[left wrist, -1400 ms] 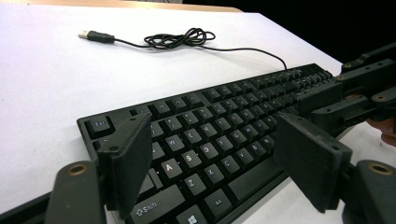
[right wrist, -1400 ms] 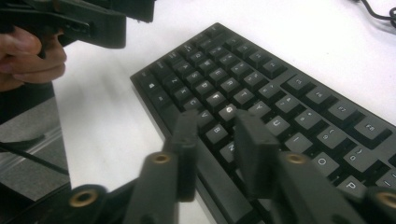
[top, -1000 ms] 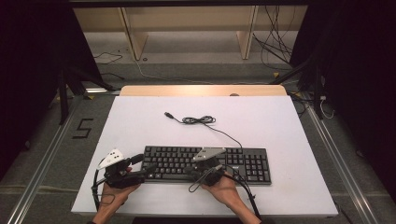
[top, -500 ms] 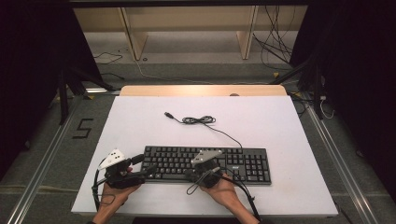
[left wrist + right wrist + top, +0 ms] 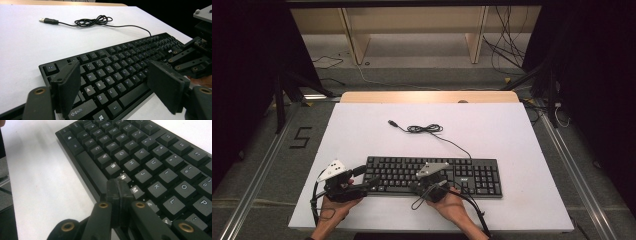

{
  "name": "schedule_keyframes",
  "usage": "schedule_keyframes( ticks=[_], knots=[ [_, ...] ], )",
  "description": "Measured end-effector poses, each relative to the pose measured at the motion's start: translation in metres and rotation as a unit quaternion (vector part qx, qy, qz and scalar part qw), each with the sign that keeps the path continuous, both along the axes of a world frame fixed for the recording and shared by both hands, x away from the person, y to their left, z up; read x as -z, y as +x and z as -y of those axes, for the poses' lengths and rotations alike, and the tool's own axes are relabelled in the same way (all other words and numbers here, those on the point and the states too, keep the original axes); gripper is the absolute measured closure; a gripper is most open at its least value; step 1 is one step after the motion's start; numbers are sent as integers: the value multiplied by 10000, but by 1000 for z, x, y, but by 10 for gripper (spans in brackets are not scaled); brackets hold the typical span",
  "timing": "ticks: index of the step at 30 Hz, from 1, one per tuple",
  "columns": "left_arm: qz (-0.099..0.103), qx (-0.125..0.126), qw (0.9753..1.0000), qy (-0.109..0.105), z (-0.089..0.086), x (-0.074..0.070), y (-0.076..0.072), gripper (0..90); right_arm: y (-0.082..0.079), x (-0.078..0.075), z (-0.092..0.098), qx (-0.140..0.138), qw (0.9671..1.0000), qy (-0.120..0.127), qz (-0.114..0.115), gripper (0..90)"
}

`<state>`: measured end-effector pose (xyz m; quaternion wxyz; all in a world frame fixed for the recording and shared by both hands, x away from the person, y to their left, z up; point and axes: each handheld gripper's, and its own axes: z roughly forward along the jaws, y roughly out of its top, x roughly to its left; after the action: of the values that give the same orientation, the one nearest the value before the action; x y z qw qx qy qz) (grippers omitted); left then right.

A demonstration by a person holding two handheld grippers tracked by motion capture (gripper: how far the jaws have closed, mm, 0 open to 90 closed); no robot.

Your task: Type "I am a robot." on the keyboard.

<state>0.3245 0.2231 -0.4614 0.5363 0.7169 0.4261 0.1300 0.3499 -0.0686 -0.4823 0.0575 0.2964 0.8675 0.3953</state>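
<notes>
1. The white tabletop [image 5: 362,135] carries a black keyboard [image 5: 462,172] lying along its near edge.
2. The keyboard's cable [image 5: 424,129] lies coiled toward the tabletop's middle.
3. The left tool [image 5: 371,182], jaws apart, sits at the keyboard's left end.
4. The right tool [image 5: 119,185], jaws together, hovers over the keyboard's near edge by the N key [image 5: 123,177].

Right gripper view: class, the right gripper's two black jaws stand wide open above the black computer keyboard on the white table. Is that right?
Not quite. In the right gripper view the right gripper has its jaws pressed shut together, not wide open. They do sit above the black computer keyboard, near the N and M keys, on the white table.
</notes>
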Motion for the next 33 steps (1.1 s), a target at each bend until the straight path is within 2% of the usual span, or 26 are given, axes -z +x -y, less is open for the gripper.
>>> schedule_keyframes(
  ticks=[5, 7, 9, 10, 12, 13, 15, 16, 18, 19, 23, 25, 27, 29, 30, 33],
  knots=[
    [-9, -10, 10000, -2, 0, 0, 0, 263, -1, 0, 0, 32, 10000, -19, -1, 900],
    [-18, -13, 10000, 7, 0, 0, 1, 263, -1, -1, 0, 78, 9999, 42, -52, 900],
    [-24, -24, 10000, 13, 0, 0, 1, 265, 0, -2, 2, 77, 9997, 188, -110, 850],
    [-30, -38, 10000, 6, 0, 1, 2, 269, -1, -7, 4, 77, 9992, 380, -100, 828],
    [-46, -71, 10000, 18, 0, 1, 3, 273, -1, -8, 5, 76, 9991, 419, -67, 807],
    [-57, -83, 9999, 18, 0, 2, 3, 285, -1, -13, 8, 128, 9986, 512, -37, 732],
    [-71, -87, 9999, 20, 0, 2, 4, 293, -1, -14, 9, 144, 9983, 569, -46, 703],
    [-74, -116, 9999, 20, 0, 3, 5, 320, 0, -16, 13, 181, 9976, 669, -92, 651],
    [-95, -141, 9998, 35, 0, 3, 6, 334, 0, -16, 14, 191, 9973, 702, -89, 631],
    [-126, -165, 9998, 46, 0, 4, 7, 375, -1, -19, 16, 191, 9968, 777, -78, 592],
    [-234, -204, 9994, 146, 0, 7, 12, 441, -1, -22, 19, 194, 9965, 812, -19, 529],
    [-275, -219, 9992, 209, 2, 8, 15, 514, -2, -25, 22, 208, 9960, 869, 19, 475],
    [-336, -200, 9988, 296, 2, 10, 17, 539, -2, -25, 22, 218, 9959, 875, 33, 460],
    [-394, -221, 9982, 383, 4, 12, 19, 589, -3, -26, 23, 217, 9958, 889, 84, 441],
    [-428, -212, 9980, 425, 4, 12, 20, 645, -4, -27, 25, 198, 9955, 924, 112, 430],
    [-484, -193, 9971, 561, 7, 14, 22, 696, -5, -28, 25, 197, 9953, 938, 148, 418]
  ],
)
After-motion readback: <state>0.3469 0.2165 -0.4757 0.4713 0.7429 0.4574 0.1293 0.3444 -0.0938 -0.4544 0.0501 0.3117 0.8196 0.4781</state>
